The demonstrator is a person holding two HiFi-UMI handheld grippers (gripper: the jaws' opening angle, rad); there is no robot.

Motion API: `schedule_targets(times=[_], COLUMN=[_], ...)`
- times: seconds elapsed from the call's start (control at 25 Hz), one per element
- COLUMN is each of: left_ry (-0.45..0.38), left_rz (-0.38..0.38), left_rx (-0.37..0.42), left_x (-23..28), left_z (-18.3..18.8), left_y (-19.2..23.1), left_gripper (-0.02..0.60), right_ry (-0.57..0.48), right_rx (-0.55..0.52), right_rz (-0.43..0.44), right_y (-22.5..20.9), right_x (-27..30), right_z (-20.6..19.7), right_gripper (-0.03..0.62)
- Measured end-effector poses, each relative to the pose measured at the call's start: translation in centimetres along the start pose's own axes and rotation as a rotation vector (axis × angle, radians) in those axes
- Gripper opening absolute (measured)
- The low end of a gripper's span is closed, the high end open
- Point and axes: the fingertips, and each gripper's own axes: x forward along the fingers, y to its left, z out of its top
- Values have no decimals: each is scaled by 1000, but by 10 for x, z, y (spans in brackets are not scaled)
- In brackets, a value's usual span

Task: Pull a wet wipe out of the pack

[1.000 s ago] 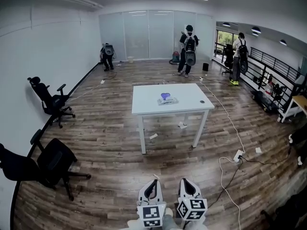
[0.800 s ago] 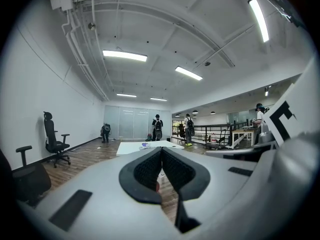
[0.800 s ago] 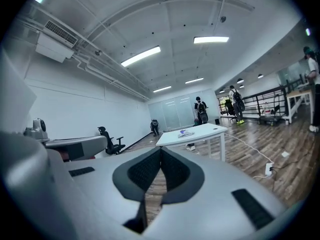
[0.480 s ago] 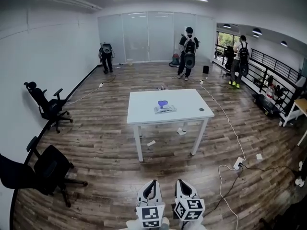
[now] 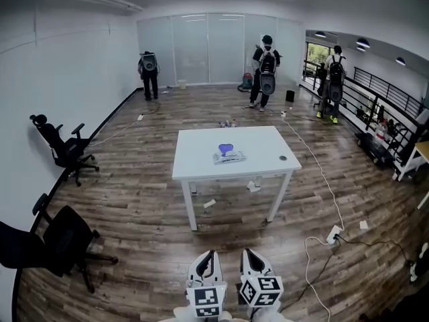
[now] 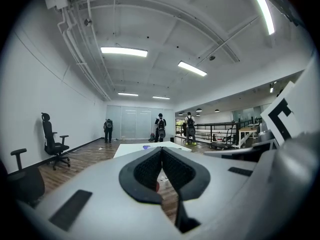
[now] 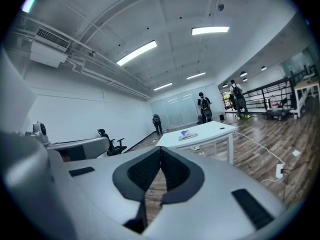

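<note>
The wet wipe pack (image 5: 229, 156) lies flat near the middle of a white table (image 5: 194, 165), with a purple patch on its top. In the right gripper view the pack (image 7: 189, 134) shows far ahead on the table (image 7: 210, 131); in the left gripper view only a purple speck of the pack (image 6: 146, 147) shows on the table top (image 6: 135, 149). Both grippers sit low at the bottom of the head view, well short of the table. My left gripper (image 5: 210, 255) and right gripper (image 5: 247, 253) are shut with nothing between the jaws, side by side.
Two black office chairs (image 5: 62, 146) (image 5: 57, 237) stand along the left wall. A white cable (image 5: 320, 173) and power strip (image 5: 333, 234) lie on the wood floor right of the table. Scraps of paper (image 5: 210, 203) lie under it. Three people stand at the far end.
The table and pack have come closer and lower in the head view as I move toward them. Both grippers stay shut at the bottom edge.
</note>
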Motion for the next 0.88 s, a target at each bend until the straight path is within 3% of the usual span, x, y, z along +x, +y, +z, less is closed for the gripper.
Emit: schedule_targets(times=[0.88], left_ry=[34], left_rz=[-10], left_rx=[-3], left_x=[102], left_z=[-13], left_y=[-12], left_gripper=[12], right_ry=[42], right_rx=[9], right_rz=[-15], right_y=[-67], right_x=[73], right_z=[13], right_gripper=[9])
